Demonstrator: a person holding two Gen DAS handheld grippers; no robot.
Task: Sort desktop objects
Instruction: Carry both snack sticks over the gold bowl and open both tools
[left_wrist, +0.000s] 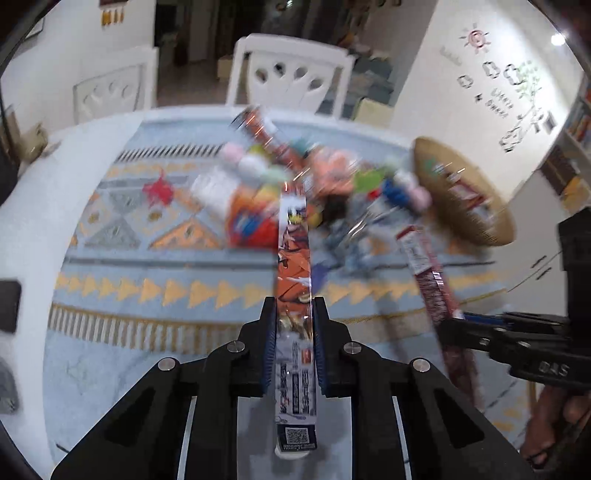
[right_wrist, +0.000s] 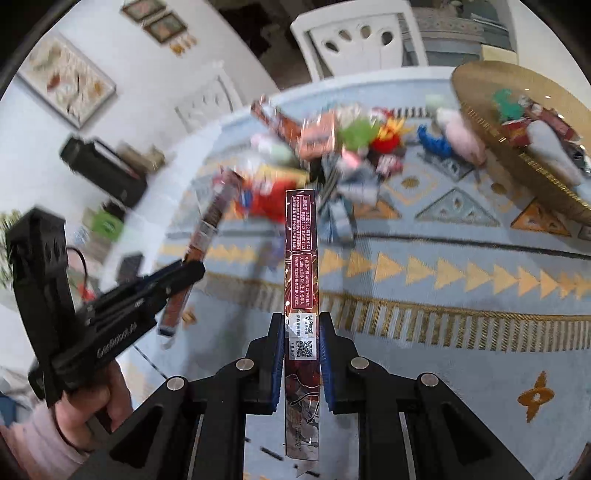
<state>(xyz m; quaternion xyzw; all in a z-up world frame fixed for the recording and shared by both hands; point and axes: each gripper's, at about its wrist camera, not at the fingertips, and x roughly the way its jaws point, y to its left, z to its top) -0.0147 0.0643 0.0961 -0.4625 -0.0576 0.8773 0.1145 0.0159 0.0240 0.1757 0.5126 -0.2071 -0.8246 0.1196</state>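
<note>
In the left wrist view my left gripper (left_wrist: 294, 308) is shut on a long orange cartoon card pack (left_wrist: 293, 254), held edge-on above the patterned mat. To its right, my right gripper (left_wrist: 448, 328) grips a dark red card pack (left_wrist: 428, 273). The right wrist view shows the same: the right gripper (right_wrist: 302, 317) is shut on the dark red pack (right_wrist: 301, 251), its printed back facing the camera. The left gripper (right_wrist: 190, 267) holds the orange pack (right_wrist: 210, 225) at the left, with a hand (right_wrist: 92, 398) around its grip. A blurred pile of toys and packs (right_wrist: 332, 147) lies beyond.
A round woven tray (right_wrist: 517, 166) at the right holds several toys and packs. The blue patterned mat (right_wrist: 443, 332) covers a white table. White chairs (right_wrist: 362, 37) stand behind the table. A black box (right_wrist: 99, 170) sits at the left edge.
</note>
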